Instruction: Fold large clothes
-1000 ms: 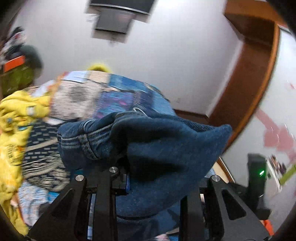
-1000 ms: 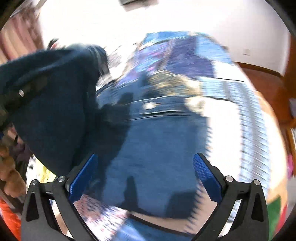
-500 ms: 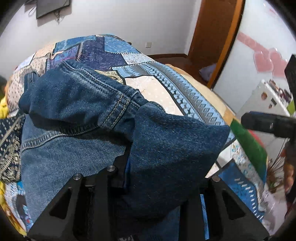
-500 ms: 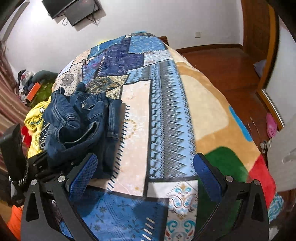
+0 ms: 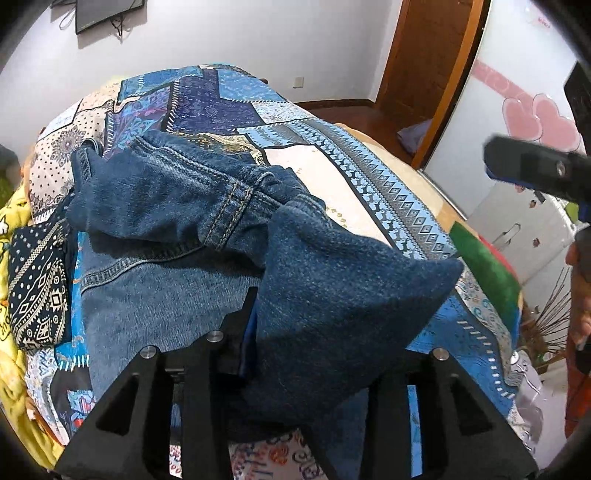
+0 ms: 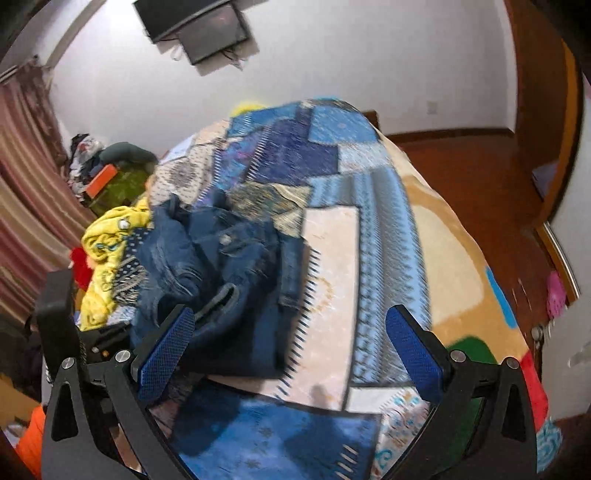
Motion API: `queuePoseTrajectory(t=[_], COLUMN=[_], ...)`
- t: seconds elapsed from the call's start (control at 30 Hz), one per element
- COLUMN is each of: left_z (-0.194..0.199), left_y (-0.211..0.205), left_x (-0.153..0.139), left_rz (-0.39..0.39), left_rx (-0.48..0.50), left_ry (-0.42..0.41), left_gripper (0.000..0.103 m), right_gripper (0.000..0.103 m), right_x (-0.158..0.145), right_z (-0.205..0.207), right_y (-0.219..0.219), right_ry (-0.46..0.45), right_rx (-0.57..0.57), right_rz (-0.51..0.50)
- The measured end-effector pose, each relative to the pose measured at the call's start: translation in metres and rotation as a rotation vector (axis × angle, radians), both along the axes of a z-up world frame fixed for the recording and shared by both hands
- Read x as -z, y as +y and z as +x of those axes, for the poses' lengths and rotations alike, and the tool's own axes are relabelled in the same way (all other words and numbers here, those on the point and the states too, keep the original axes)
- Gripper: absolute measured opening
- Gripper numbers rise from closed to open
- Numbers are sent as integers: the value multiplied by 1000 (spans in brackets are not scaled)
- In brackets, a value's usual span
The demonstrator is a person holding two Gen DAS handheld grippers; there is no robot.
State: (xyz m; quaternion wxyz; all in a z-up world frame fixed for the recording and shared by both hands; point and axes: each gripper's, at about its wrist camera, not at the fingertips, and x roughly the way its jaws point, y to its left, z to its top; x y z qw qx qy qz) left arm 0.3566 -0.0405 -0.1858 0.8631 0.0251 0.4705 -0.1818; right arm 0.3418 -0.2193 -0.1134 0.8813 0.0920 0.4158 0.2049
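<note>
A dark blue denim garment (image 5: pixel 173 236) lies bunched on the left side of a bed with a blue patchwork cover (image 5: pixel 369 173). My left gripper (image 5: pixel 258 332) is shut on a corner of the denim, which drapes over its fingers and hides the tips. In the right wrist view the denim (image 6: pixel 221 266) is a crumpled heap to the left. My right gripper (image 6: pixel 290 349) is open and empty, held above the bed's near right part; it also shows at the right edge of the left wrist view (image 5: pixel 532 173).
Yellow clothing (image 6: pixel 110 236) and a dark patterned cloth (image 5: pixel 37 280) lie at the bed's left edge. A wardrobe with pink hearts (image 5: pixel 532 122) and a wooden door (image 5: pixel 424 66) stand to the right. A TV (image 6: pixel 199 29) hangs on the far wall.
My left gripper has swung down from the wall toward the bed, still holding the denim. My right gripper has pulled back from close over the denim to a higher, farther spot.
</note>
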Motion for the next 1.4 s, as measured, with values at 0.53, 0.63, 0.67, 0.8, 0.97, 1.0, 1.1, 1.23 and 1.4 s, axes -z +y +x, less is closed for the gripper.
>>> queuePoseTrajectory(t=[0.53,0.63,0.67,0.8,0.97,1.0,1.1,1.23,1.4], left_z=[1,1,2,-4,-3,0,0,2,6], left_y=[73,108,120,155,176,176,176,169,167], left_x=[-58,-48,-43,-17,19,27,38,44,45], left_rz=[-143,-89,-80,-49,1,7,-17,-13,-16], left_rx=[-201,-294,-325,-412,-453,-447,-439,-412,-405], left_ry=[-99,-76,-59,-6,58,78,73,57,47], left_gripper=[91,91,91,91,91,91,97,99,101], right_gripper=[103,103,103,103,103,103,103,103,101], right_x=[-6,6,10,23,28,30,37,47,60], right_z=[-5,-3,-2,2,16,20,34,61,99], right_y=[14,30,37,65,108,117,137,155,144], right_ry=[5,41,50,75,65,67,82,92,102], right_rx=[-27,-64,-81,-141,-231,-253,-309,-359,-293], right_rz=[43,40,38,22,-43,-55,-119,-241,-292])
